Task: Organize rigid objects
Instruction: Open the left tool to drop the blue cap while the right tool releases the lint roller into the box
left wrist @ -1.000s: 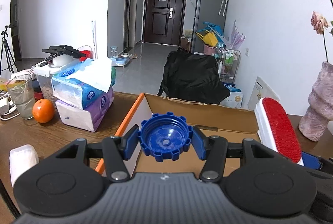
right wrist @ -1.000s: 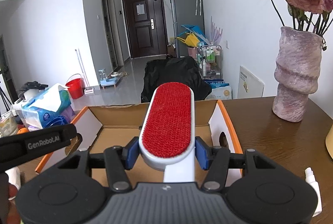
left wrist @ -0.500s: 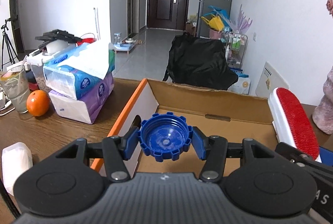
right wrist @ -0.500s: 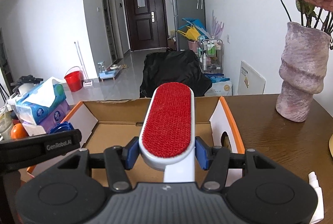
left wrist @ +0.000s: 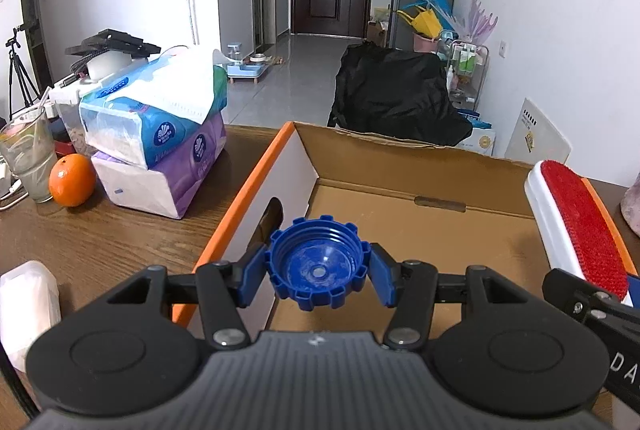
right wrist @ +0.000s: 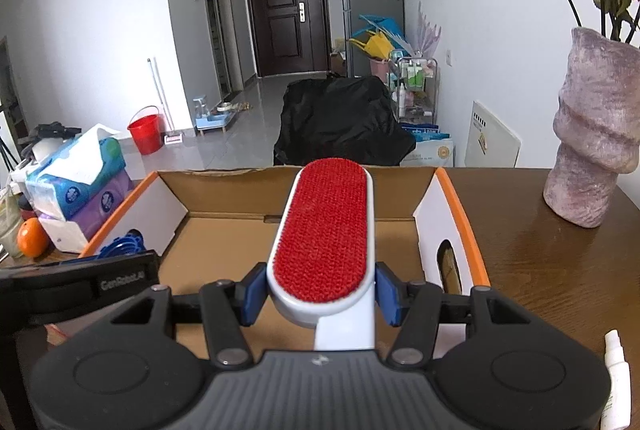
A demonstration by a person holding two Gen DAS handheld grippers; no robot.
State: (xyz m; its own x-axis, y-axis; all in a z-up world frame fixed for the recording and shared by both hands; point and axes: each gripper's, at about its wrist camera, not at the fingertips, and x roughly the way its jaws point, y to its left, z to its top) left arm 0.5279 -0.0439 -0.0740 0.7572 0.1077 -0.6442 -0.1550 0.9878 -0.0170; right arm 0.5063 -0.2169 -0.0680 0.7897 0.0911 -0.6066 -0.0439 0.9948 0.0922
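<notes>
Clearly left gripper [left wrist: 318,272] clamps ridged blue cap [left wrist: 318,262]; right gripper [right wrist: 322,296] clamps red-bristled lint brush [right wrist: 324,230].

I am holding my left claw [left wrist: 318,272] tilted forward and downward, its two blue pads [left wrist: 253,280] pressing on the sides of a blue cap [left wrist: 318,264]. I am holding my right claw [right wrist: 322,296] at a similar downward tilt, its blue pads [right wrist: 387,297] clamping the white body of a red-faced brush [right wrist: 324,230]. Both claws are sitting side by side, close together.
</notes>
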